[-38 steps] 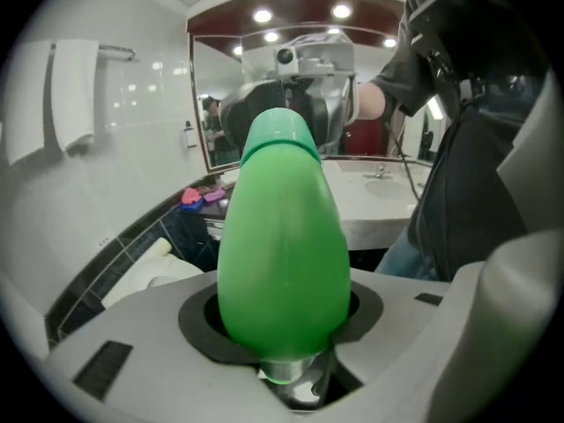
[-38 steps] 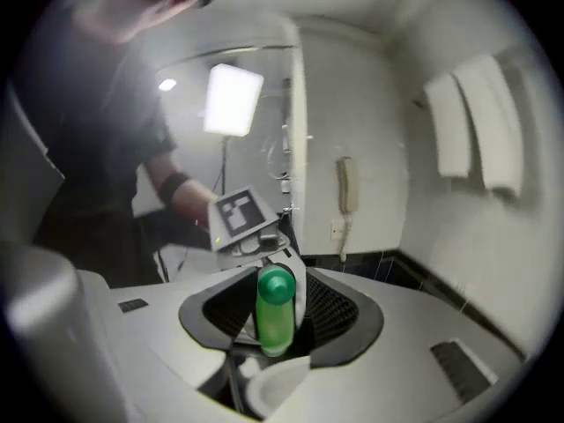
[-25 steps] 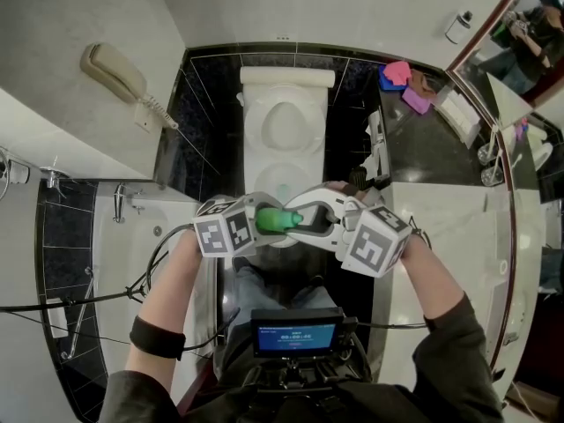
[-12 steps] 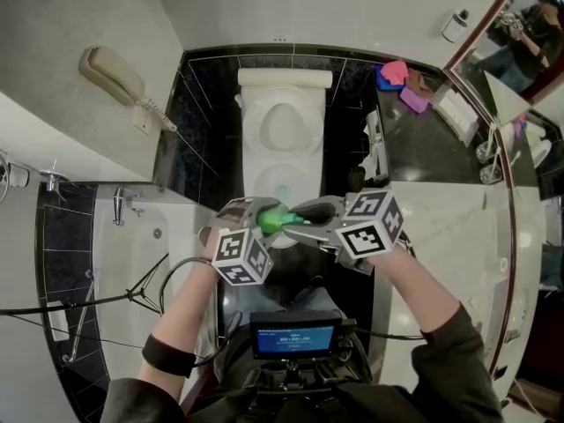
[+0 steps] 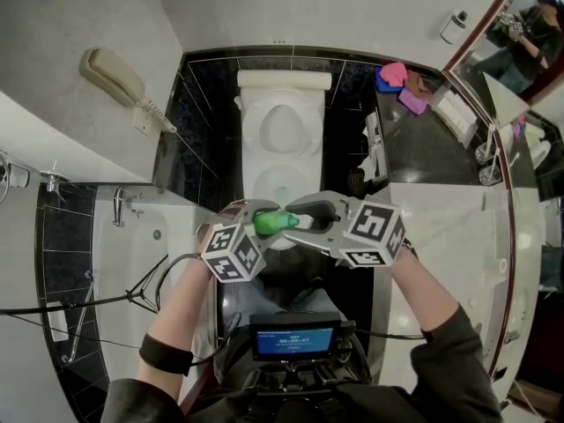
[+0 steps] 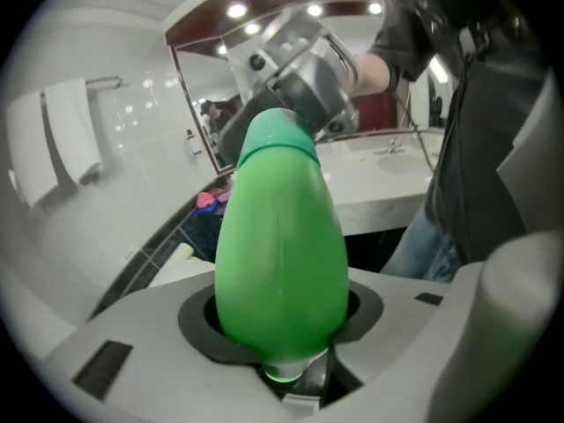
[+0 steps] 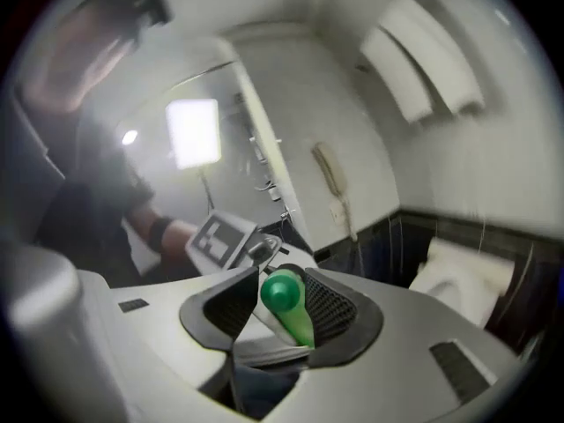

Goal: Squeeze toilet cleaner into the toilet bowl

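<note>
Green bottle (image 5: 275, 222) hung over the toilet bowl (image 5: 257, 176) in the head view, between left tongs (image 5: 256, 214) and right tongs (image 5: 304, 217). Left gripper view: left tongs clamped its body. Right gripper view: right tongs had just been opening, the cap (image 7: 284, 293) loose between them.

From above, the left gripper (image 5: 256, 222) and the right gripper (image 5: 300, 221), whose jaws have just been opening round the cap (image 7: 282, 293), cover most of the green bottle (image 5: 271, 223) and the toilet bowl's (image 5: 257, 181) front rim. In the right gripper view, the wall phone (image 7: 328, 176) is blurred.
</note>
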`<state>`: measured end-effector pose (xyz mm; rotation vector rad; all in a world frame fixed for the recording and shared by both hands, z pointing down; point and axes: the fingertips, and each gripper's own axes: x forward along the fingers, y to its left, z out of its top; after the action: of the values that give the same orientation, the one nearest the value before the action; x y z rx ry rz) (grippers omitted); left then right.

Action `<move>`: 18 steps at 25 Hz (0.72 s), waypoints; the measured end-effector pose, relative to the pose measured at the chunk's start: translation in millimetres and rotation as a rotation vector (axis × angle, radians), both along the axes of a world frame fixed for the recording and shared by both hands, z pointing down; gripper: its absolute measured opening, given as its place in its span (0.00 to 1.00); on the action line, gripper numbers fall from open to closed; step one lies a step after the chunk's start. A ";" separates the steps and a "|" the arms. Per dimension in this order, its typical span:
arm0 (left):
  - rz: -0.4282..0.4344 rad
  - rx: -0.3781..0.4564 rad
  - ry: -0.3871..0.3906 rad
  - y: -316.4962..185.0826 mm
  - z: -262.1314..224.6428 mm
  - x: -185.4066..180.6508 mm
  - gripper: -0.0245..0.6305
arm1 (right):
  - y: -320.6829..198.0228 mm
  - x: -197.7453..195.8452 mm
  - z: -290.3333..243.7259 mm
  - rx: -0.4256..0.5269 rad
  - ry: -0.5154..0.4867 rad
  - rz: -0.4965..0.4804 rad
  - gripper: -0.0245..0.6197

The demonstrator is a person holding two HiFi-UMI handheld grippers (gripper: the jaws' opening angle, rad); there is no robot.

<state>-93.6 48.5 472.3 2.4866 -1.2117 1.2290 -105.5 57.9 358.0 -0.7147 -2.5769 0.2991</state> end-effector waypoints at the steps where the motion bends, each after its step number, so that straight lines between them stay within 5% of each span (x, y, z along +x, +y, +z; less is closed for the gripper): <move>1: 0.033 -0.043 0.073 4.3 -2.9 4.5 0.31 | 2.4 2.2 -8.7 0.161 -0.081 -0.057 0.32; 3: 0.092 -0.111 0.175 12.0 -8.6 10.7 0.31 | 8.4 3.8 -19.0 0.380 -0.170 -0.144 0.32; 6: 0.149 -0.172 0.198 17.0 -11.0 15.3 0.31 | 13.3 1.9 -19.1 0.490 -0.205 -0.219 0.32; 13: 0.213 -0.206 0.164 15.6 -13.0 16.4 0.31 | 17.7 3.5 -7.9 0.529 -0.199 -0.299 0.27; 18: 0.162 -0.156 0.097 8.1 -9.4 9.0 0.31 | 10.3 -1.7 -5.5 0.380 -0.101 -0.217 0.27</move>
<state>-84.6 56.6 463.0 2.5358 -0.8721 1.1728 -107.1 68.2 352.5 -0.8689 -2.5115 -0.2946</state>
